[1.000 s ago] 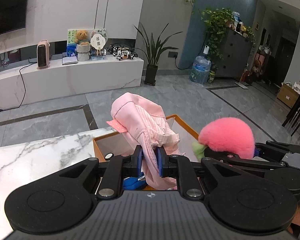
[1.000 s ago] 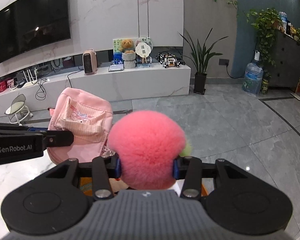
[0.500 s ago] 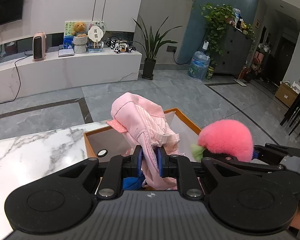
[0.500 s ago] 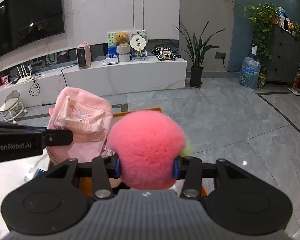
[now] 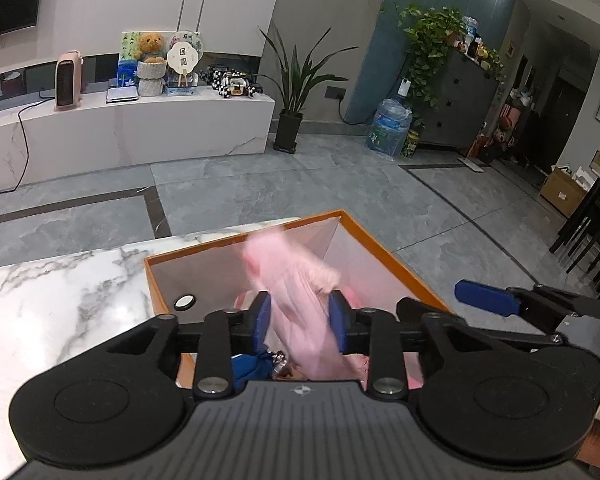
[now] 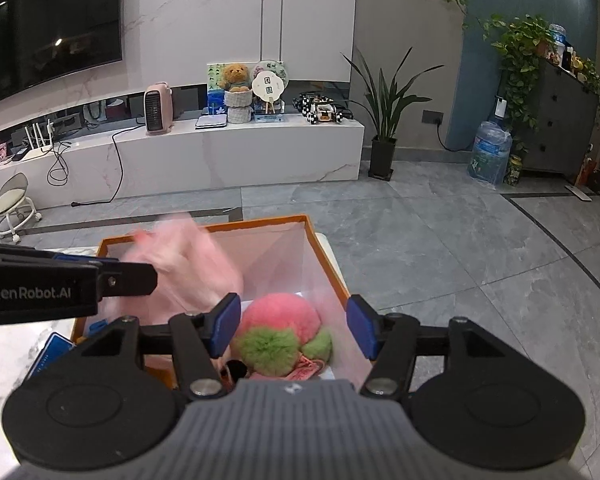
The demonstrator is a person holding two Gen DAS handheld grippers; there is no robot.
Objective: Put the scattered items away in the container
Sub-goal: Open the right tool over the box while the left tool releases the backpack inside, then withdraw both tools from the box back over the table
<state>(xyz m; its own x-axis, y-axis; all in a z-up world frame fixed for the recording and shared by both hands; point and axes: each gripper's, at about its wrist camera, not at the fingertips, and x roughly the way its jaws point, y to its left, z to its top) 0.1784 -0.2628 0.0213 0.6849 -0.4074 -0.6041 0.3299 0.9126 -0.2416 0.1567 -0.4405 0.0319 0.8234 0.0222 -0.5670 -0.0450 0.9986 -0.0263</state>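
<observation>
Opening left claw [image 5: 300, 316] around blurred pink cloth bag [image 5: 300, 300], right claw [image 6: 294, 326] released, fluffy round peach [image 6: 280, 320] in orange box [image 6: 324, 256].

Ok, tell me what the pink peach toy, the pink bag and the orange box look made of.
Peach toy: fluffy plush, fuzzy pile with green tufts.
Pink bag: soft fabric, apparently; motion-blurred, it sags between the opening left claw's pads.
Orange box: probably stiff cardboard, with thin straight walls, a matte pale inside and an orange rim.

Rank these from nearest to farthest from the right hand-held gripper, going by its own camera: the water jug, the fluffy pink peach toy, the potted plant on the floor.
1. Peach toy: lying in the orange box, just below the right hand-held gripper, whose jaws are opening.
2. Potted plant: across the floor, beside the white console.
3. Water jug: far right, about as distant as the plant; too close to call.
</observation>
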